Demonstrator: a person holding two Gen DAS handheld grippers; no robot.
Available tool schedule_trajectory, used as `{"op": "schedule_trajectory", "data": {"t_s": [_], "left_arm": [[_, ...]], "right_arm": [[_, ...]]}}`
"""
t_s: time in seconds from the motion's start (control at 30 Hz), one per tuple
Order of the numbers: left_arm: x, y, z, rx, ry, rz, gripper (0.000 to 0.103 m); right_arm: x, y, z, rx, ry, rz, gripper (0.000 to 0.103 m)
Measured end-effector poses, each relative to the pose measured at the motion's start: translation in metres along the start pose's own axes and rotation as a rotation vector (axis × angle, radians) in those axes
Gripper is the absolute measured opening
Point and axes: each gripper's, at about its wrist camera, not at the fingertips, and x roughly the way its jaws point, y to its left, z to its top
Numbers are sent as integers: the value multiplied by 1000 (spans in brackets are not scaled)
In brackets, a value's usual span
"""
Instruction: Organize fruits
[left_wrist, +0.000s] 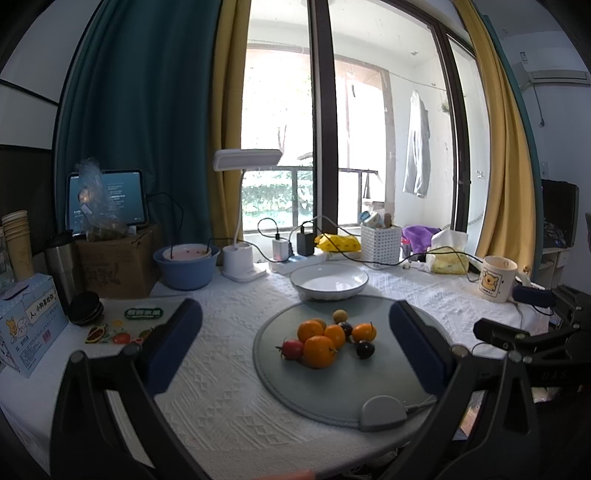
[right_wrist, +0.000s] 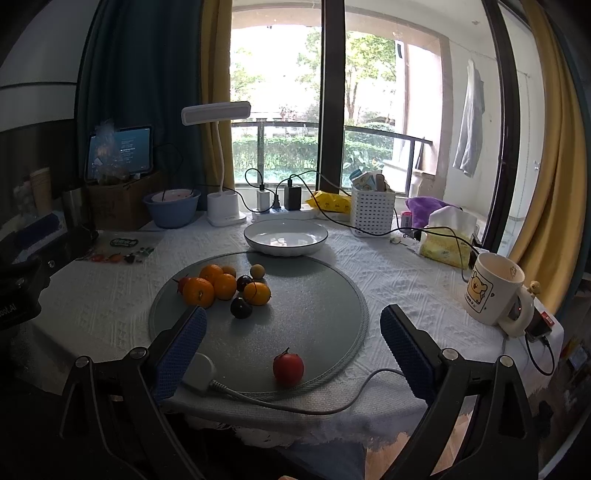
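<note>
Hovering both hand-held grippers, left (left_wrist: 295, 343) and right (right_wrist: 293, 338), spread wide, gripping nothing, lining up for pick. Fruit pile (right_wrist: 225, 286) sitting mid-mat (right_wrist: 314, 314); red fruit (right_wrist: 288, 368) lying apart near counter's front edge. White bowl (right_wrist: 285, 236) waiting empty behind mat, likely drop target.

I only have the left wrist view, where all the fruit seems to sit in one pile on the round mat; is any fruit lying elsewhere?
Observer: Yes. The right wrist view shows a lone red fruit near the front edge of the mat, well apart from the pile.
Operator: Thank you. Is the right gripper ready to take it?
Observer: The right gripper is open and empty. Its fingers are spread wide, and the red fruit lies on the mat between them in that view.
</note>
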Motion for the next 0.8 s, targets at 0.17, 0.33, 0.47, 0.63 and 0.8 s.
{"op": "schedule_trajectory", "data": {"t_s": [0.17,0.33,0.47,0.63,0.8], "left_arm": [[-1,0,0,-1,1,0,102],[-2,-2,-1,5,7,-9,102],[-2,-2,0,-2,6,-12,102],[-1,-3,1,-4,8,-11,102],[-1,-3,1,-5,9,-13,102]], "right_arm": [[0,0,0,0,1,1,98],[0,0,0,0,1,1,98],[0,0,0,0,1,1,98],[0,0,0,1,2,1,98],[1,0,0,1,3,3,98]]}}
